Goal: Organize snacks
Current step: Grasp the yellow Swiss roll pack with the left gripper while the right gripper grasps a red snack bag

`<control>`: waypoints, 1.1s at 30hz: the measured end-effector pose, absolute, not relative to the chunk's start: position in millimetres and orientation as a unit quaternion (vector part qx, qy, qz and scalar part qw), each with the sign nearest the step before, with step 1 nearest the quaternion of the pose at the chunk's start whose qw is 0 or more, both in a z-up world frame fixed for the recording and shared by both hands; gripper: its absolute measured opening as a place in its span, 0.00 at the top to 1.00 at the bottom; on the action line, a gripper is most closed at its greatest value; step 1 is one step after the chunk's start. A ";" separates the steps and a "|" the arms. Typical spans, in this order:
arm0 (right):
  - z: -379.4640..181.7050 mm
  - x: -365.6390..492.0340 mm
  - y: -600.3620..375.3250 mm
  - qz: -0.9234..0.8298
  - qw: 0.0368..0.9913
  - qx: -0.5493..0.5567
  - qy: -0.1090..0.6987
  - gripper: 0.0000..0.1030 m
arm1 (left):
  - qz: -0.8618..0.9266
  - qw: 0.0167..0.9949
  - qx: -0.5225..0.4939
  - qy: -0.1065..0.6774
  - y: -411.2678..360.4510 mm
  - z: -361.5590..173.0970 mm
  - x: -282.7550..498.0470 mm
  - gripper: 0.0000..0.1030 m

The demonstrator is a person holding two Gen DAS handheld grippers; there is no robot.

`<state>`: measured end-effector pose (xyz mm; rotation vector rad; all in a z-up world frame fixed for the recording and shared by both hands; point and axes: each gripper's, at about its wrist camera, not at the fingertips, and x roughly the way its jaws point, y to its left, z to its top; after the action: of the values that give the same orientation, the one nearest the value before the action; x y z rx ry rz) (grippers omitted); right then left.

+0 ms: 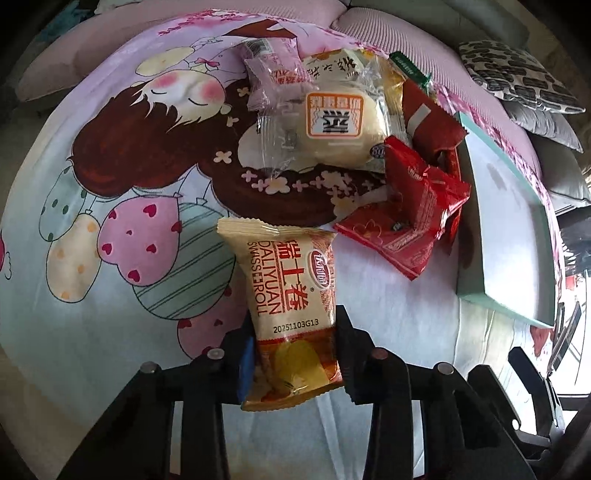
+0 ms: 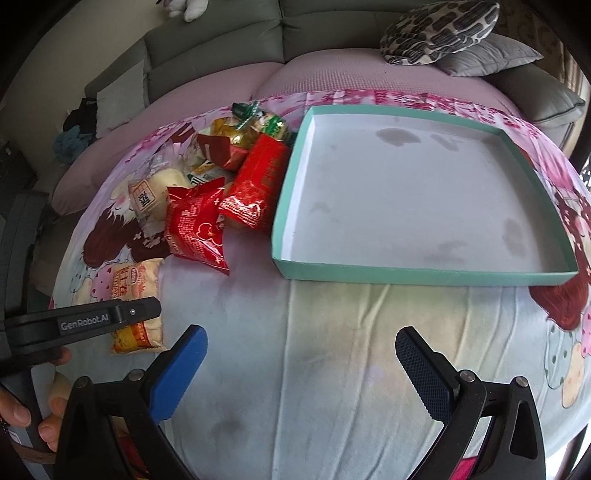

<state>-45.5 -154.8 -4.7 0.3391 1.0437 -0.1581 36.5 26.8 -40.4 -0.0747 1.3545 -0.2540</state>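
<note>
A beige Swiss roll packet (image 1: pixel 291 295) lies on the cartoon-print cloth, and my left gripper (image 1: pixel 295 332) is shut on its near end. The same packet (image 2: pixel 138 291) shows in the right wrist view under the left gripper's black finger (image 2: pixel 122 314). Beyond it sits a pile of snacks: a pale bun packet (image 1: pixel 332 125), a pink packet (image 1: pixel 273 74) and red packets (image 1: pixel 413 206). The pile (image 2: pixel 221 184) lies just left of the teal box lid (image 2: pixel 295 177), whose white inside holds nothing. My right gripper (image 2: pixel 299 354) hangs open over bare cloth.
The cloth (image 2: pixel 295 369) covers a rounded surface in front of a grey sofa (image 2: pixel 221 48). Patterned and grey cushions (image 2: pixel 443 33) lie at the back right. A person's hand (image 2: pixel 40 406) holds the left gripper's handle at lower left.
</note>
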 end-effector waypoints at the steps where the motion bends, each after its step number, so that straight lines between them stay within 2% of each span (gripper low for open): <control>1: -4.5 -44.1 -154.2 -0.074 0.851 0.160 0.495 0.00 | -0.118 0.772 -0.036 0.623 28.0 -39.7 37.3 0.62; 9: 7.4 -27.9 -146.0 -0.060 0.863 0.153 0.479 0.01 | -0.123 0.785 -0.056 0.604 35.1 -34.9 56.3 0.63; 15: 20.1 -10.6 -133.0 -0.038 0.878 0.145 0.454 0.07 | -0.128 0.801 -0.070 0.580 49.3 -24.3 76.1 0.63; 17: 19.5 -1.6 -128.0 -0.032 0.879 0.142 0.455 0.14 | -0.130 0.804 -0.072 0.576 51.6 -22.9 82.7 0.63; 21: 17.9 12.8 -117.5 -0.018 0.879 0.142 0.455 0.20 | -0.137 0.808 -0.075 0.568 58.0 -21.1 90.9 0.63; 24: 14.9 23.8 -107.0 -0.001 0.879 0.138 0.457 0.29 | -0.140 0.810 -0.078 0.565 62.5 -24.6 98.6 0.63; 33: -8.2 48.8 -105.4 -0.002 0.863 0.165 0.477 0.38 | -0.145 0.808 -0.081 0.565 69.6 -37.3 100.4 0.63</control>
<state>48.8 -105.4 -8.2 0.3469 1.0000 -0.0040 100.4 69.6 -37.3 -0.1743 1.2090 -0.3111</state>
